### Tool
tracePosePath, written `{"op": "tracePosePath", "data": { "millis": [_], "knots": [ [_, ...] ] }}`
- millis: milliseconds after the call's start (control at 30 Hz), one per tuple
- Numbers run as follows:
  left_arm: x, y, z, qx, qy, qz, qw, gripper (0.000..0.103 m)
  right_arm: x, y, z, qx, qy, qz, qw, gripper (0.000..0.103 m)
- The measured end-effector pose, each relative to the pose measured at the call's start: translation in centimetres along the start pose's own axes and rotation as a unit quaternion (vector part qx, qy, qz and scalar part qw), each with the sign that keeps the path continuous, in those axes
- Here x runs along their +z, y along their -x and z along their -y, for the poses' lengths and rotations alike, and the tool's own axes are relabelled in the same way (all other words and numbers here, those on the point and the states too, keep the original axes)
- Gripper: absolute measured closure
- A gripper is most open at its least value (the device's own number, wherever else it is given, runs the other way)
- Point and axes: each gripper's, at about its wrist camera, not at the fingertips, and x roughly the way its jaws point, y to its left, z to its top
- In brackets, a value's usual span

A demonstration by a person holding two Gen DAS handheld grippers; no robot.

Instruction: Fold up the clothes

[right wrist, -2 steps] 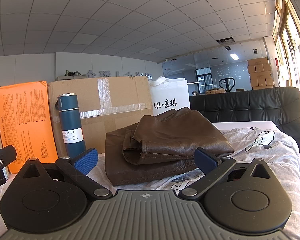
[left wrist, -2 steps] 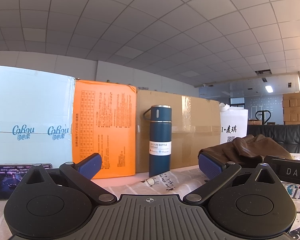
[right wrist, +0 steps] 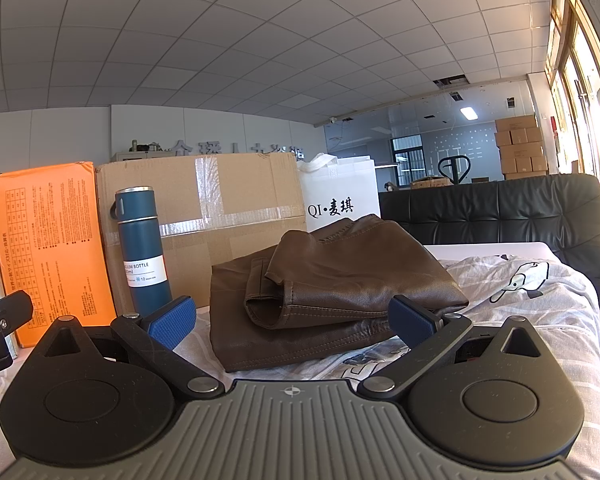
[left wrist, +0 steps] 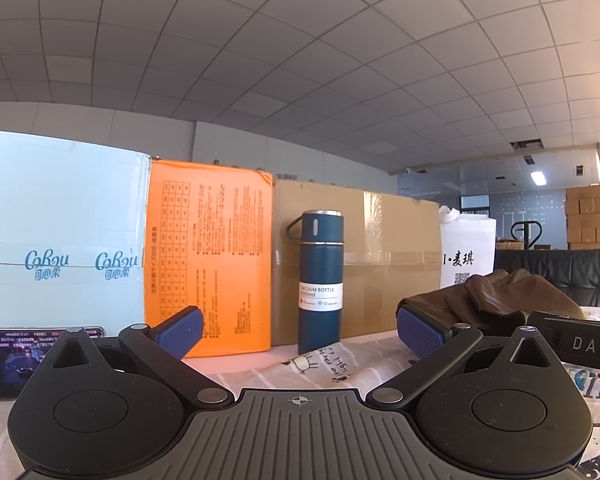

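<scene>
A brown leather garment point(right wrist: 332, 280) lies folded in a stack on the printed sheet point(right wrist: 532, 296) that covers the table, straight ahead of my right gripper point(right wrist: 290, 318). The right gripper is open and empty, its blue pads level with the garment's near edge, apart from it. The garment also shows in the left wrist view point(left wrist: 496, 300), at the right. My left gripper point(left wrist: 300, 330) is open and empty, low over the sheet point(left wrist: 320, 364), facing the bottle. The right gripper's body shows at its right edge point(left wrist: 580, 344).
A dark blue vacuum bottle point(left wrist: 321, 280) point(right wrist: 142, 248) stands upright before a cardboard box point(left wrist: 388, 260). An orange box point(left wrist: 208, 256), a pale blue box point(left wrist: 60, 236) and a white bag point(right wrist: 340, 196) line the back. A phone point(left wrist: 20, 356) leans at left. A black sofa point(right wrist: 500, 212) stands at right.
</scene>
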Motion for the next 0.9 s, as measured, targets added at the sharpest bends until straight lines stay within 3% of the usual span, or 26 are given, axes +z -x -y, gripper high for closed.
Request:
{"op": "tracePosePath", "data": {
  "millis": [900],
  "knots": [
    [0.12, 0.11, 0.09, 0.003, -0.003, 0.001, 1.0, 0.0, 0.07, 0.18, -0.08, -0.001, 0.0, 0.0, 1.0, 0.0]
  ]
}}
